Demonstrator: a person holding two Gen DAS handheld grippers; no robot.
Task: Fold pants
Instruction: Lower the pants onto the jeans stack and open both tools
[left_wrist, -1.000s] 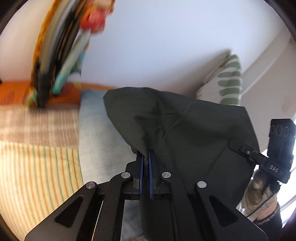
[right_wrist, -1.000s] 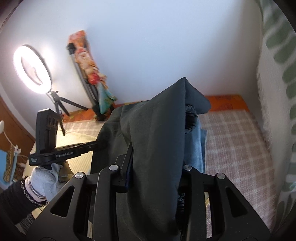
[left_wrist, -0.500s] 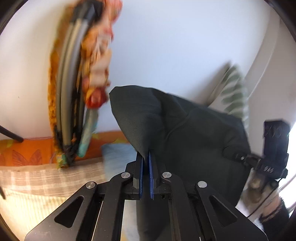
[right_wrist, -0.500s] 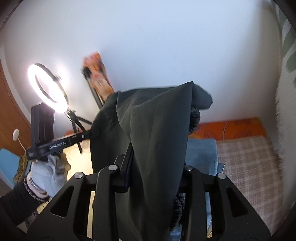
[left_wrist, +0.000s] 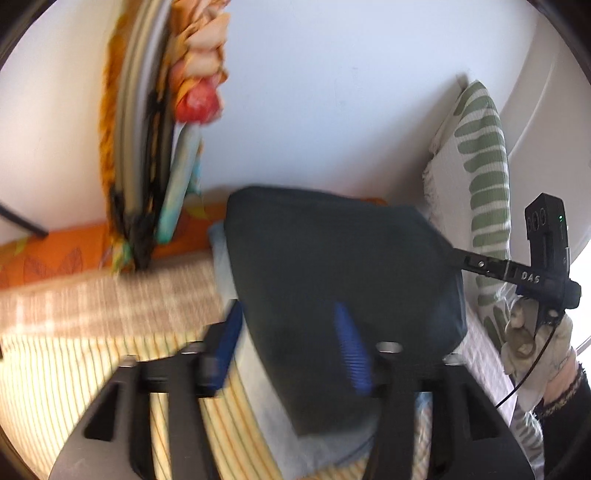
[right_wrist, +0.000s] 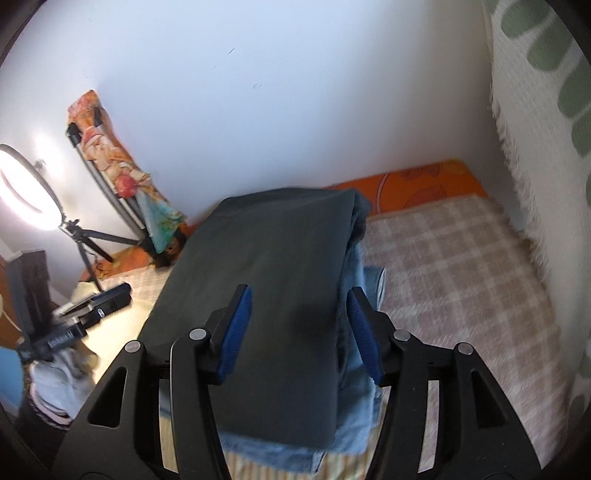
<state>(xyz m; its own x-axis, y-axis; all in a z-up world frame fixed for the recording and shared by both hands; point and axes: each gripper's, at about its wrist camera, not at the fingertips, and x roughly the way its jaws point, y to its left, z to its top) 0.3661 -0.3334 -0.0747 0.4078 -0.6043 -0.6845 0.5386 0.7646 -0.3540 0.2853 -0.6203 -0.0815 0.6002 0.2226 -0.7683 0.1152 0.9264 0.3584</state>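
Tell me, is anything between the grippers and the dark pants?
Nothing visible is. The right hand-held gripper is open, its blue pads either side of the dark pants, which lie folded on light blue jeans. The left hand-held gripper is open at the pants too.

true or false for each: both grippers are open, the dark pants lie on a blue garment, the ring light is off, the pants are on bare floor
1. Both grippers are open: true. The left gripper and right gripper have jaws spread, nothing clamped.
2. The dark pants lie on a blue garment: true.
3. The ring light is off: false. It glows brightly.
4. The pants are on bare floor: false. They rest on the blue garment, on a bed with a checked blanket.
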